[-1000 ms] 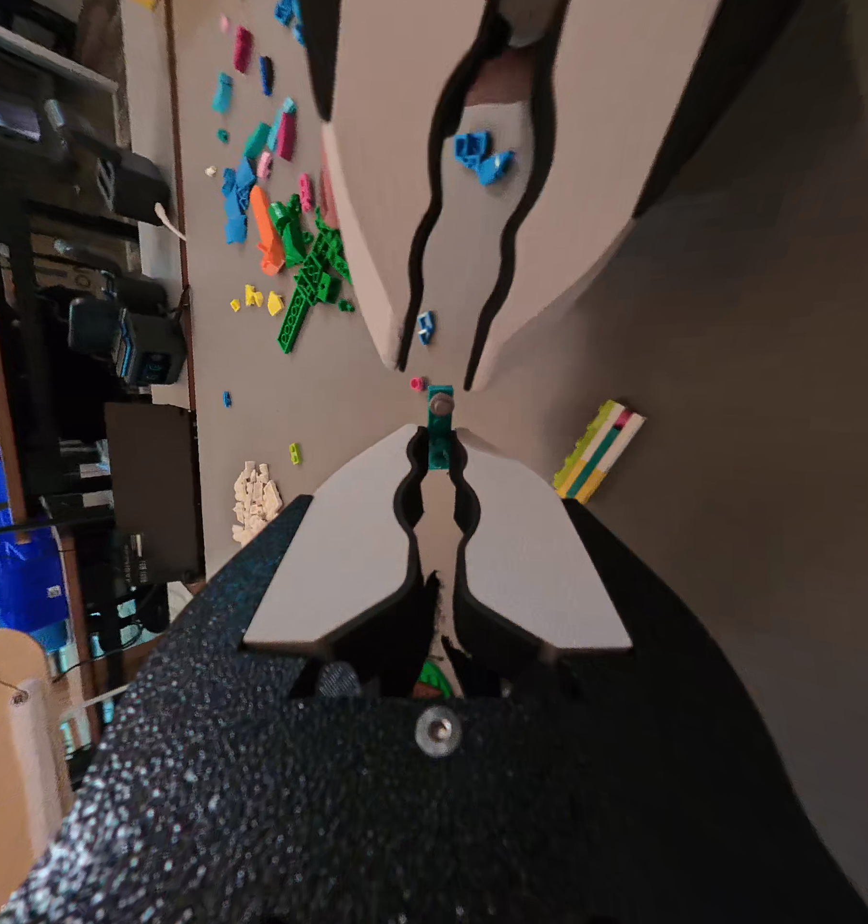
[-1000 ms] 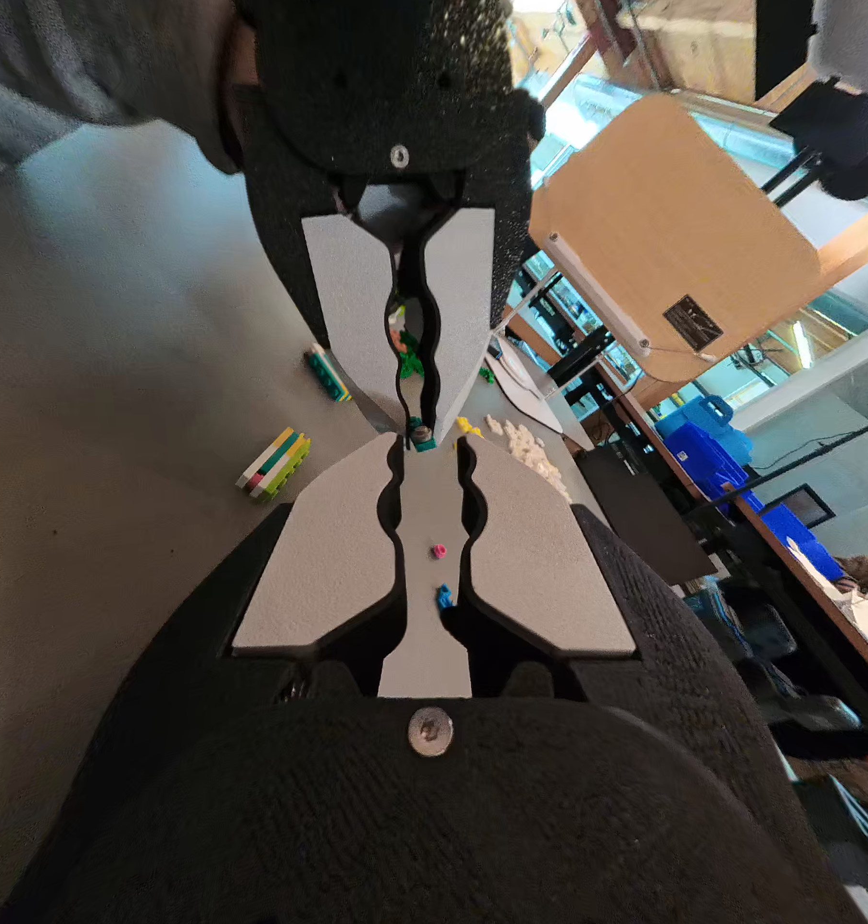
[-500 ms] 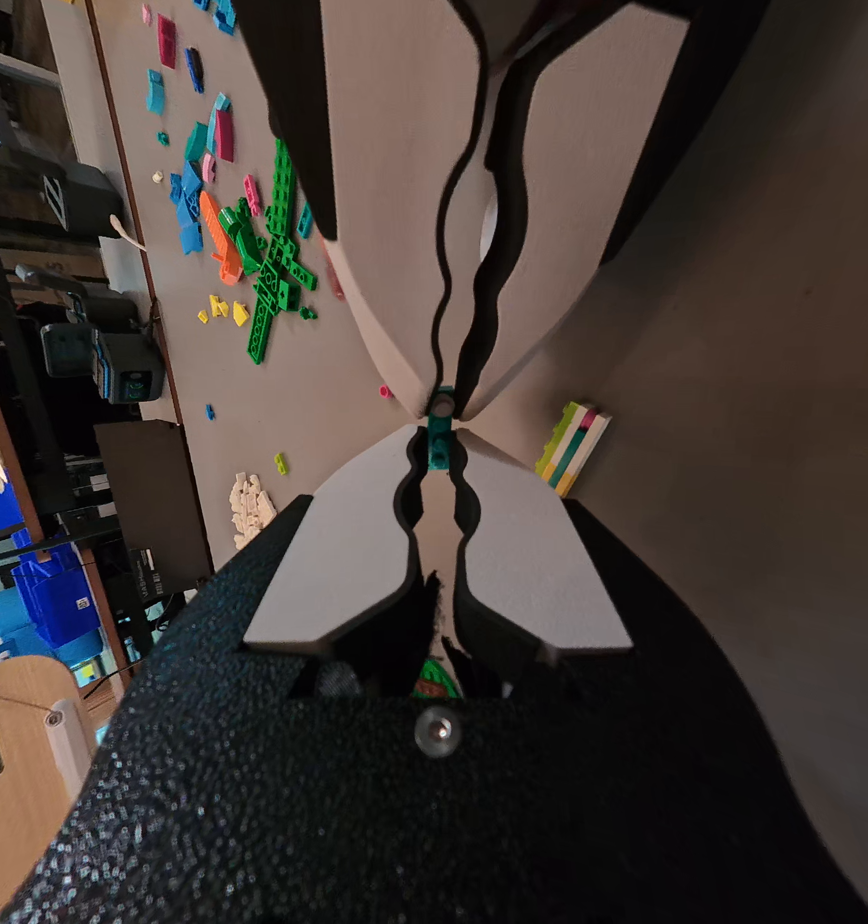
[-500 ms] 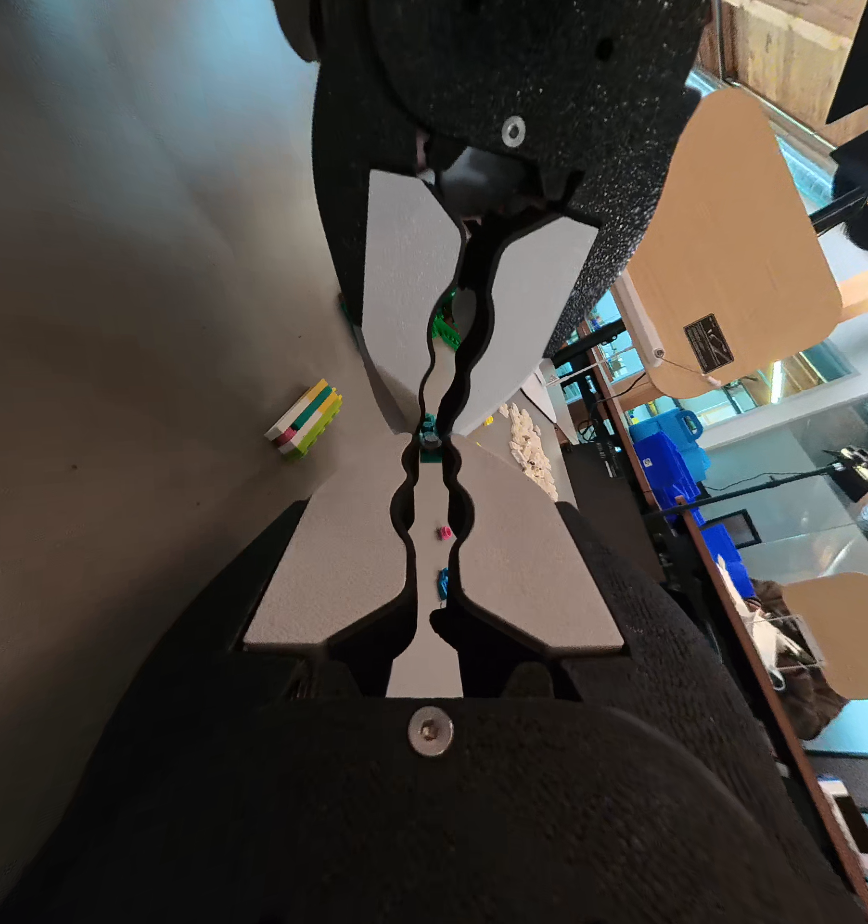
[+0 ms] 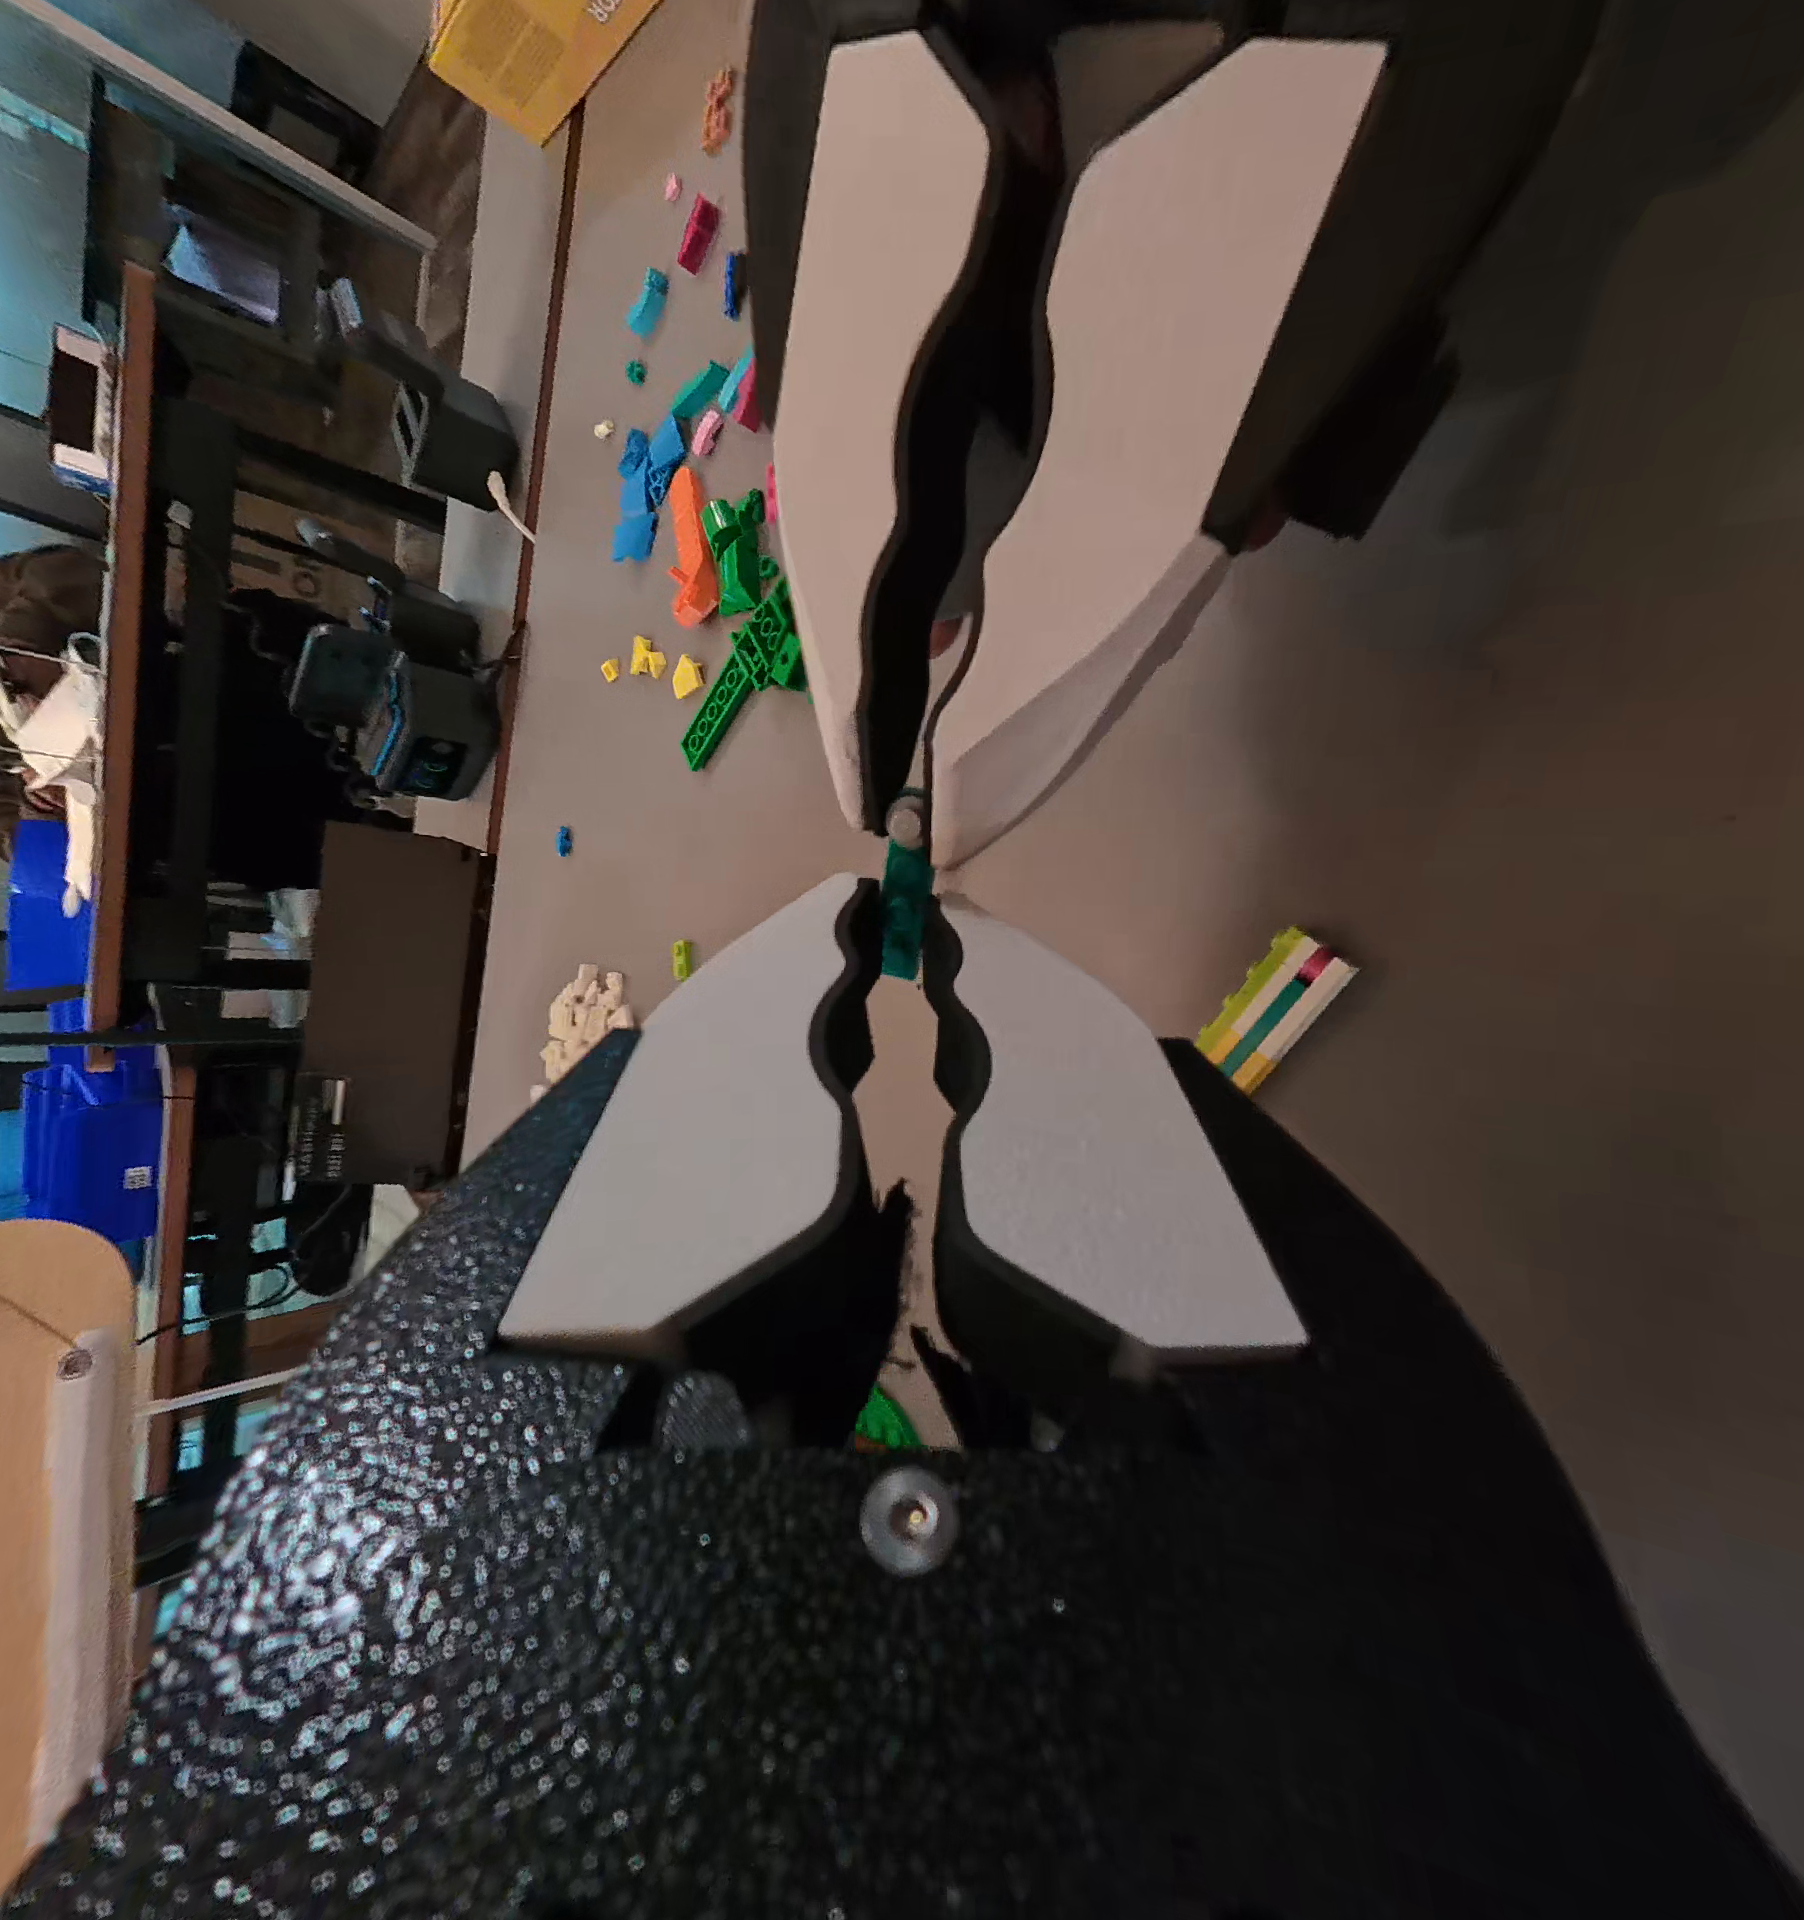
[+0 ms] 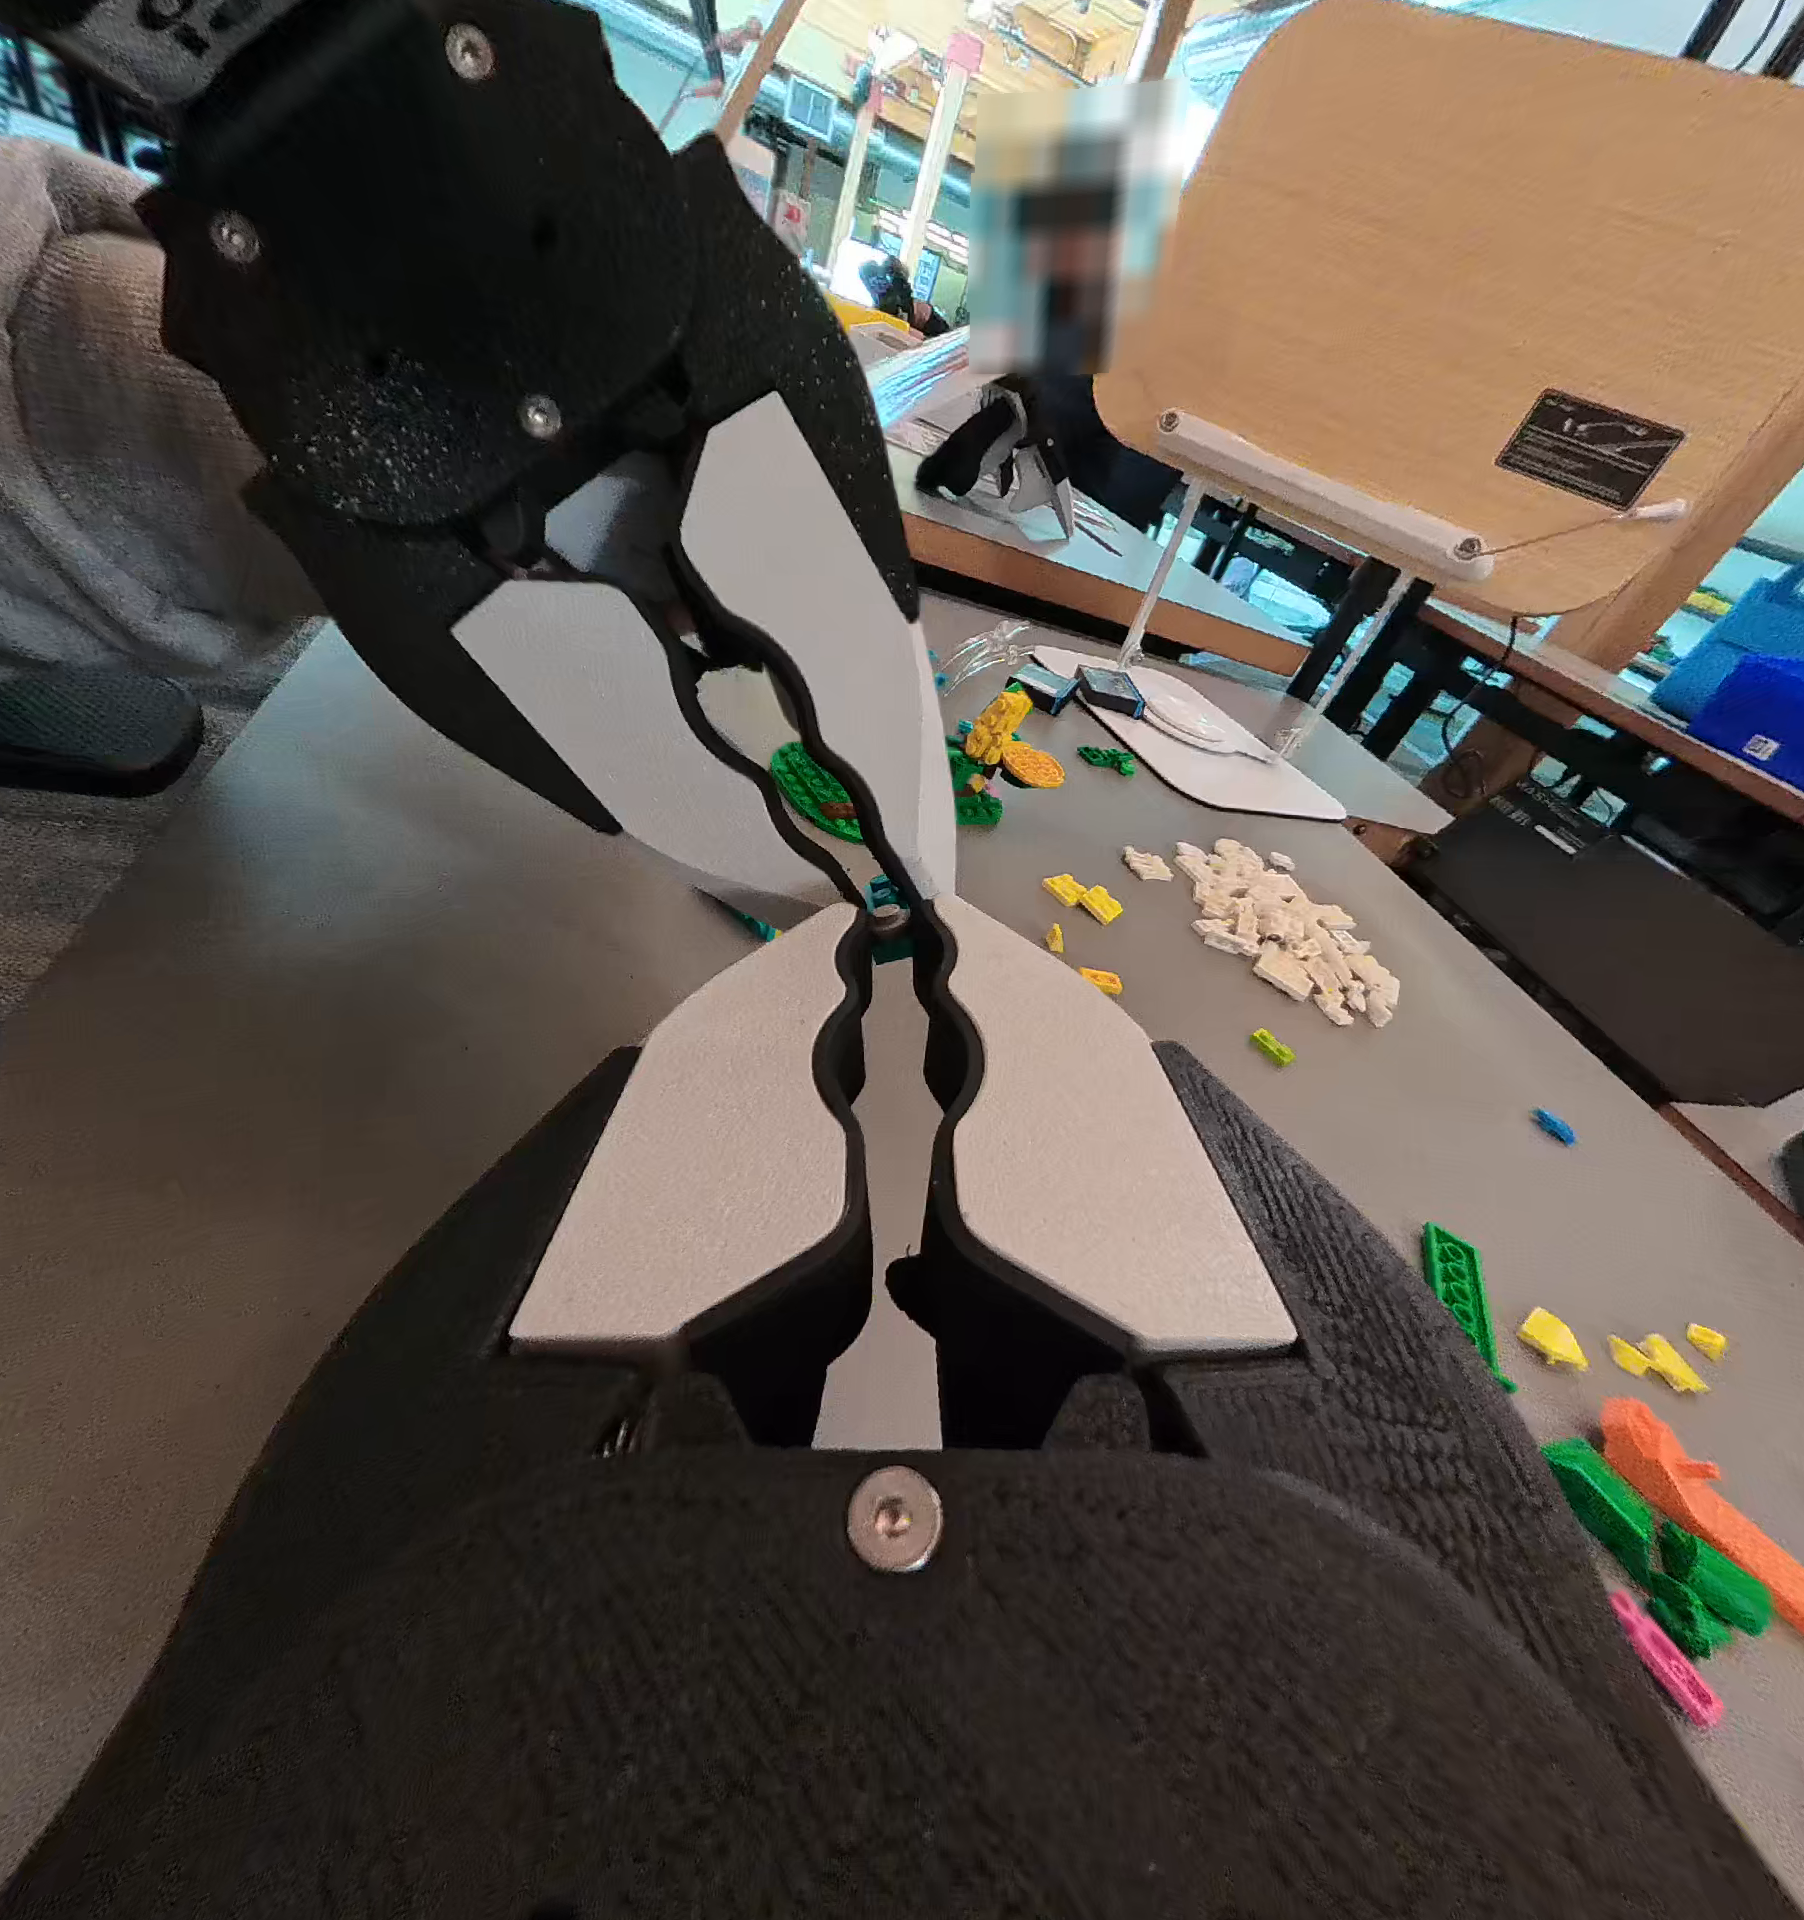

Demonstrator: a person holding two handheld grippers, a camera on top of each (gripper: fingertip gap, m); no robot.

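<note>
Grey table [image 6: 254,1039] littered with bricks: white pile [image 6: 1282,925], yellow bits [image 6: 1085,899], green beam [image 5: 737,691], orange piece [image 5: 690,561], striped stack [image 5: 1277,1008].

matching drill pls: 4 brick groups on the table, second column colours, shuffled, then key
Things:
1. loose pile of small bricks
2. long wedge piece
3. plate held in the left claw
4. long holed beam

Colours:
A. teal
B. orange
C. bright green
D. cream white

Pairs: 1-D, 2-B, 3-A, 4-C
</note>
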